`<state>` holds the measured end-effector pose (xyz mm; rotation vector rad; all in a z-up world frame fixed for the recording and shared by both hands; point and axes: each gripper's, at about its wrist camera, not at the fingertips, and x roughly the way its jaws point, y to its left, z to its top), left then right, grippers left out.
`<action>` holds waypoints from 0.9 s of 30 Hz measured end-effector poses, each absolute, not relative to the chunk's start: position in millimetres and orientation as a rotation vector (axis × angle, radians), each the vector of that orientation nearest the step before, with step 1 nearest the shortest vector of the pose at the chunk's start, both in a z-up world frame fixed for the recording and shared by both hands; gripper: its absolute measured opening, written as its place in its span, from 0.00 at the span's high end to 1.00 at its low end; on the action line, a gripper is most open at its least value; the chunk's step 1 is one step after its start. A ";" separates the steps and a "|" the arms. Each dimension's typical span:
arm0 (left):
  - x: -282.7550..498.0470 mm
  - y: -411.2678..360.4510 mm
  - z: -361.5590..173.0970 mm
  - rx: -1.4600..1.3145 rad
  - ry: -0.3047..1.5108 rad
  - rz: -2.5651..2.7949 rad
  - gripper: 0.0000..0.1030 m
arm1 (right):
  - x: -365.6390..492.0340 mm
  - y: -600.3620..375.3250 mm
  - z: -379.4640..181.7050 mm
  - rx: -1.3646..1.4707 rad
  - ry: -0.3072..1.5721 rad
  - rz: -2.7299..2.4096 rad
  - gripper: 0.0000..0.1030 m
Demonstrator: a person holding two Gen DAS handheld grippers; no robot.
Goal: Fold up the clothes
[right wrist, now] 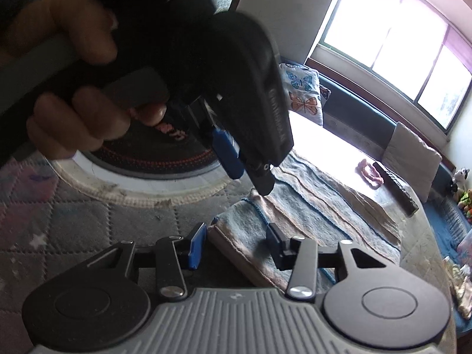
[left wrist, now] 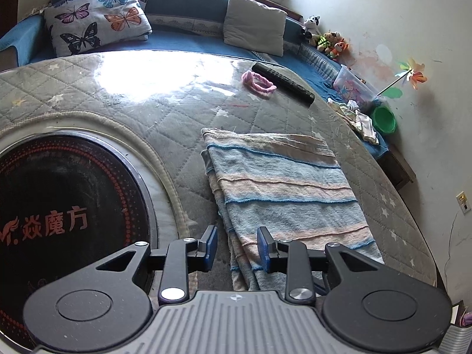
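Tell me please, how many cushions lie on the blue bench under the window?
2. The butterfly cushion lies at the bench's left end, and the plain grey cushion leans further right, near the soft toys. Others may be hidden outside the view.

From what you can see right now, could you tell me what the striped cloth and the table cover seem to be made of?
The striped cloth looks like soft terry or woven cotton: matte and fuzzy, with raised stitched lines. The table cover looks like quilted grey fabric with diamond stitching under a clear glossy sheet, probably plastic, judging by the window glare.

Sunlit window [right wrist: 392, 47] above a blue sofa [left wrist: 188, 3] with cushions, scuffed white wall [left wrist: 413, 29] alongside.
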<state>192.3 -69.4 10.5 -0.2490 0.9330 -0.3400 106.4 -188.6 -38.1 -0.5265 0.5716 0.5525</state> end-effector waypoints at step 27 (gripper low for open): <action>93.6 -85.0 21.8 0.063 0.781 -0.268 0.69 | 79.6 -273.2 -19.3 -0.101 0.695 0.376 0.06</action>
